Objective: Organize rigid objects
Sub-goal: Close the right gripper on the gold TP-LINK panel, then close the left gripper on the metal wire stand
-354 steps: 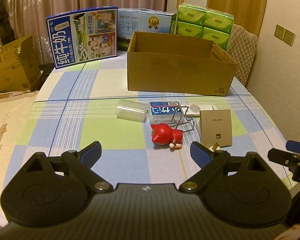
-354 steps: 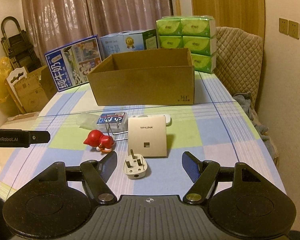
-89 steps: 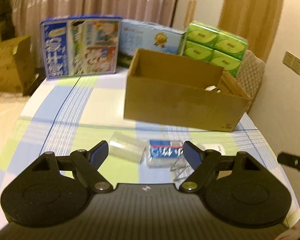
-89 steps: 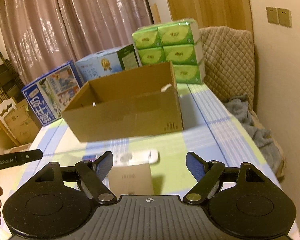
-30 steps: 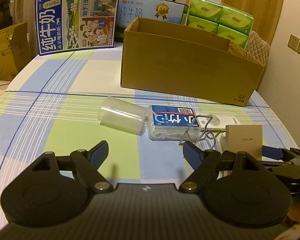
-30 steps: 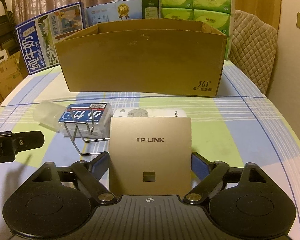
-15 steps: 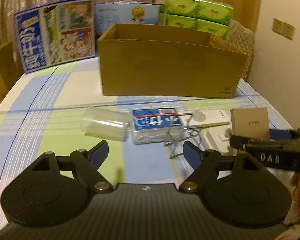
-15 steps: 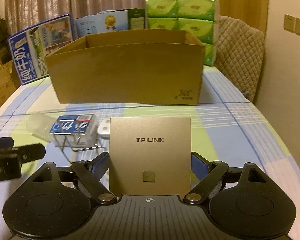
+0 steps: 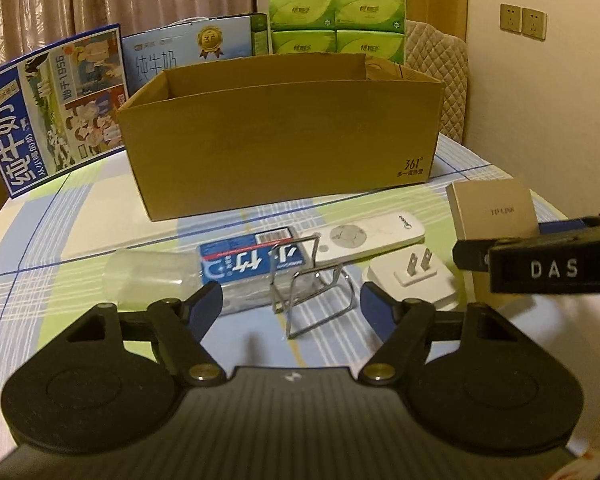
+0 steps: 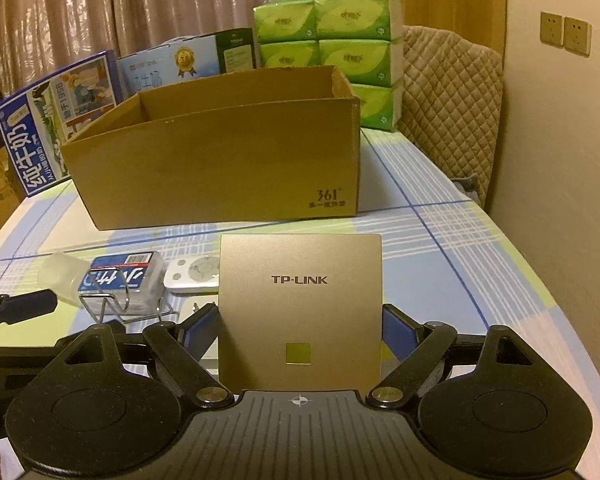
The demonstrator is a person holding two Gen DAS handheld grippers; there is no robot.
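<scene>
My right gripper (image 10: 299, 326) is shut on a gold TP-LINK panel (image 10: 300, 300), which it holds upright above the checked cloth; the same panel (image 9: 492, 210) shows at the right of the left wrist view. In front of the open cardboard box (image 9: 284, 136) lie a clear plastic cup (image 9: 148, 276), a blue-labelled clear box (image 9: 252, 266), a wire rack (image 9: 312, 296), a white remote (image 9: 364, 236) and a white plug (image 9: 414, 276). My left gripper (image 9: 291, 298) hovers just short of the wire rack. Its jaws are closing, with nothing pressed between them.
Two milk cartons (image 9: 52, 108) and stacked green tissue packs (image 9: 336, 24) stand behind the cardboard box. A quilted chair (image 10: 448, 120) is at the back right by the wall. The table's right edge (image 10: 560, 320) curves close to my right gripper.
My right gripper has lifted the gold panel off the cloth, uncovering the white plug. My left gripper has swung right toward the wire rack, and its jaws have narrowed a little.
</scene>
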